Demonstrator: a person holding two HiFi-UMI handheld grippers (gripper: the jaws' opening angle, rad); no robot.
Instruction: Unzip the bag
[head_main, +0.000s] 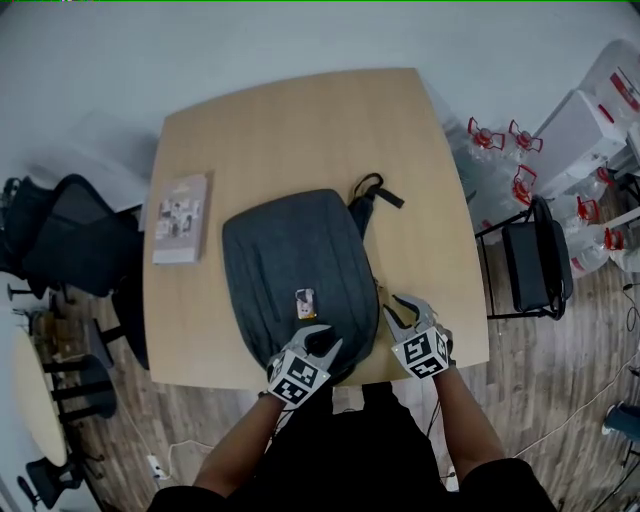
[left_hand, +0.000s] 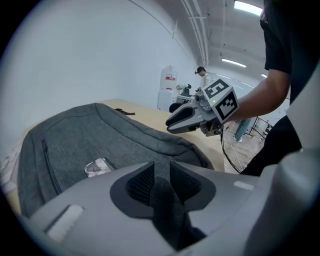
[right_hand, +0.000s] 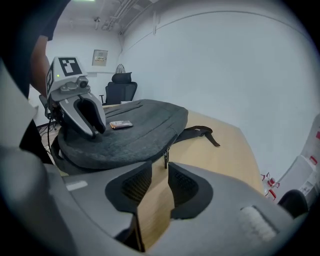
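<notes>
Hovering with jaws apart, right gripper (right_hand: 159, 172) faces zipper pull (right_hand: 165, 159) on bag (head_main: 295, 270), lying on table (head_main: 300, 120). Left gripper (head_main: 322, 342), also released, sits over bag's near end. Risk: the small pull slips out, or the unpinned bag drags.

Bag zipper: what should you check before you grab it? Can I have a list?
1. Bag lying flat on the table: ok.
2. Zipper pull in sight, hanging at the bag's edge: ok.
3. Right gripper open and empty: ok.
4. Right jaws around the pull: not ok, it hangs just ahead of them.
5. Left gripper steadying the bag: not ok, it is open and grips nothing.
6. Zipper shut all the way round: cannot tell.
</notes>
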